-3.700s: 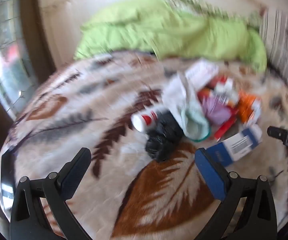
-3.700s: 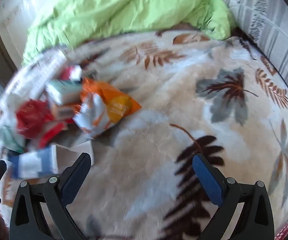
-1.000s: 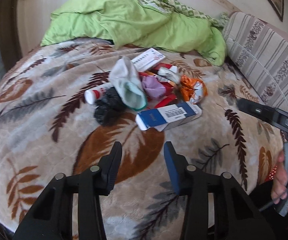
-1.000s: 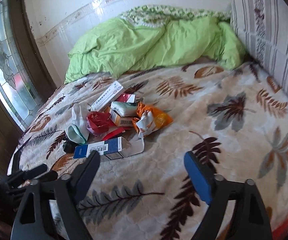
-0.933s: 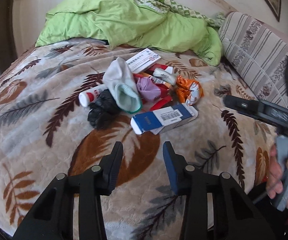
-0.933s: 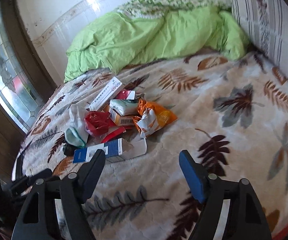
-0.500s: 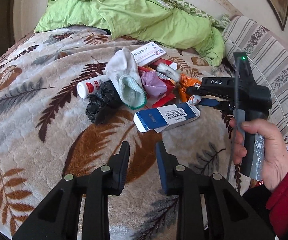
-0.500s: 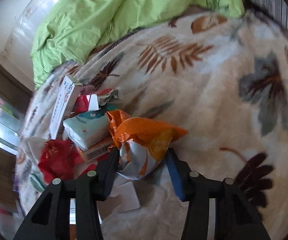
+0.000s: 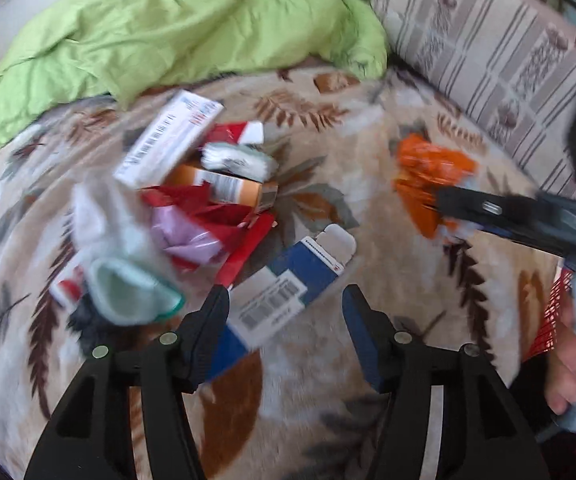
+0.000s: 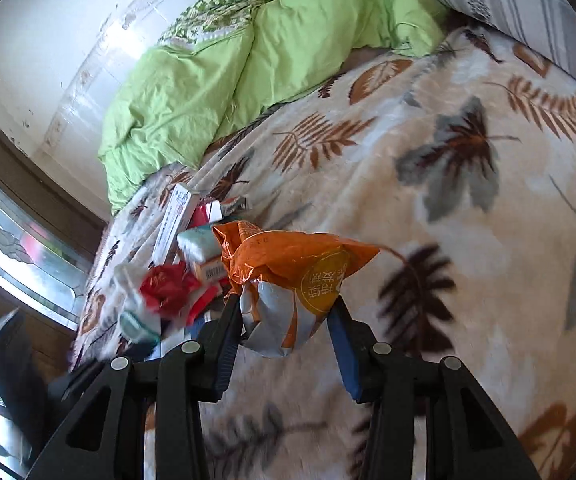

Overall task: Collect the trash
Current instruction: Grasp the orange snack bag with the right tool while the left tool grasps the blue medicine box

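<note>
Now my right gripper (image 10: 284, 322) pinches the orange bag (image 10: 292, 276), jaws half closed on its crumpled lower end. My left gripper (image 9: 286, 312) has just been opening, jaws half apart and empty. The blue box (image 9: 284, 292) lies just ahead between them, long axis slanting up-right. Left is nearer.

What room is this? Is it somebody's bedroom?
Most likely a bedroom. The trash lies on a plush leaf-patterned blanket spread like a bed cover, a crumpled green duvet is heaped at the far end, and a striped cushion sits along one side.
</note>
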{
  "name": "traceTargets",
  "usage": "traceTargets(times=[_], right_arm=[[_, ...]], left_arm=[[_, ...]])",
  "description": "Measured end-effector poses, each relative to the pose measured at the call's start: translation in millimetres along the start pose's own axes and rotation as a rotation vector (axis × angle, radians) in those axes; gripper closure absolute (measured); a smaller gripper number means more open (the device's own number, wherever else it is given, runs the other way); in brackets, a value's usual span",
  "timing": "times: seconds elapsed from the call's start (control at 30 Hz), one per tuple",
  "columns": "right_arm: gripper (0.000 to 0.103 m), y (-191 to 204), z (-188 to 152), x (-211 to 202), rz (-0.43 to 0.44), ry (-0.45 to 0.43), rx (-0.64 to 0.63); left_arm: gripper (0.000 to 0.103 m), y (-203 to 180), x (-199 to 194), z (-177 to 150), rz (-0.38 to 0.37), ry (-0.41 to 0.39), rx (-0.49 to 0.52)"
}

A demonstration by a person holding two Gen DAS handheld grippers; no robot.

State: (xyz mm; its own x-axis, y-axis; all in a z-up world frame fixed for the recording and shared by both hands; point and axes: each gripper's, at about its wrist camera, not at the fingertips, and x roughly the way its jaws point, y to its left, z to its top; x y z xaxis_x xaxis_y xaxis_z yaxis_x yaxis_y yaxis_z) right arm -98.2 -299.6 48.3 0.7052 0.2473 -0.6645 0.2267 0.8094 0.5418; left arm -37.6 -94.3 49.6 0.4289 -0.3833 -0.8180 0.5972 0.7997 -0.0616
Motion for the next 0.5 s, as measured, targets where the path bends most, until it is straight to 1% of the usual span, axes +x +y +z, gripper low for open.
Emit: traceTargets(times=[0.07, 0.13, 0.17, 0.2, 0.27, 0.3, 0.4, 0.47, 0.5], right_arm=[[0.057, -3, -3, -6, 0.002, 0.0, 0.005], [0.057, -6, -1, -8, 0.001, -0.012, 0.008], [0.057, -7, -1, -9, -0.003, -0.014, 0.005], [0.057, -8, 0, -8, -0.002, -0.013, 0.007], [0.057, -9, 0, -5, 0.005, -0.007, 0.015], [0.057, -9, 0, -3, 0.007, -0.005, 0.017], [0.057, -5, -2, -2, 0.015, 0.001, 0.002], [0.057, -1, -3, -2, 0.01, 0.001, -0.019], [0.057, -1, -4, -2, 0.008, -0.001, -0.027]], left_arm=[[0.045, 2, 8, 2, 0.029, -0.004, 0.001], [0.054, 6, 15, 0, -0.001, 0.032, -0.036], [0.054, 6, 14, -2, -0.006, 0.034, -0.058], [0.054, 2, 9, -6, -0.019, 0.019, -0.062], [0.058, -4, 3, -13, -0.067, 0.017, -0.055], [0.058, -8, 2, -14, -0.074, 0.018, -0.051], [0.055, -14, 7, -14, -0.021, 0.01, -0.027], [0.047, -12, 13, -13, -0.008, 0.019, -0.04], [0.047, -12, 16, -13, -0.011, 0.022, -0.047]])
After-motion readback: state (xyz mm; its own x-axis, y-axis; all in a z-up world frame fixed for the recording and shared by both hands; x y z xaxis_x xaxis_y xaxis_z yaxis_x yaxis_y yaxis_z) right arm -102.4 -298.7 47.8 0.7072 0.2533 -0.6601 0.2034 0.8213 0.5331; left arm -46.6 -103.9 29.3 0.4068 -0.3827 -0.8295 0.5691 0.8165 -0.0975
